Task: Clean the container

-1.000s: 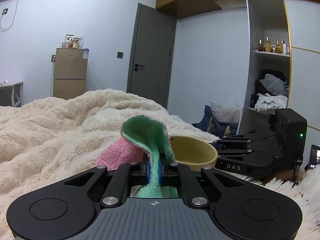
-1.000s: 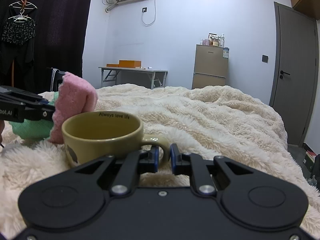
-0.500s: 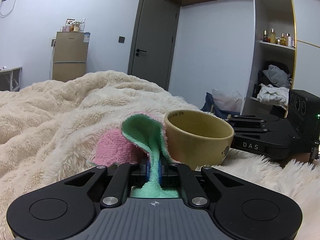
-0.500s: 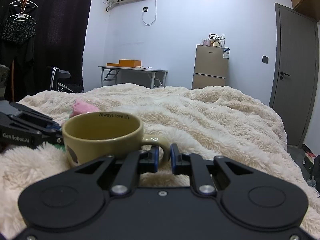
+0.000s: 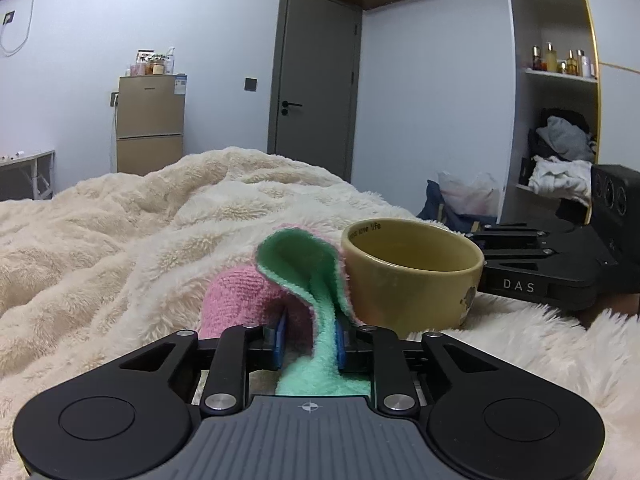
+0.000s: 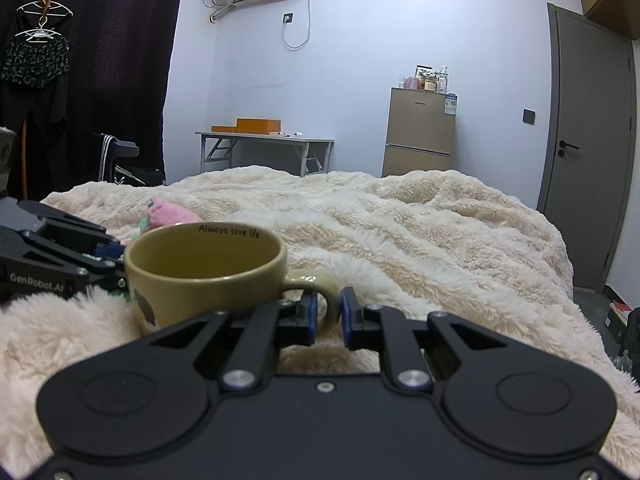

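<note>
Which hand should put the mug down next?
Right. The right gripper is shut on the handle of the mug, which is upright by the blanket. The left gripper can't: its jaws are opening, with the cloth between them, beside the mug.

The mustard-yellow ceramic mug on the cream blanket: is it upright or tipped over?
Upright: the mustard-yellow ceramic mug has its rim level and its mouth facing up, standing on the cream blanket.
</note>
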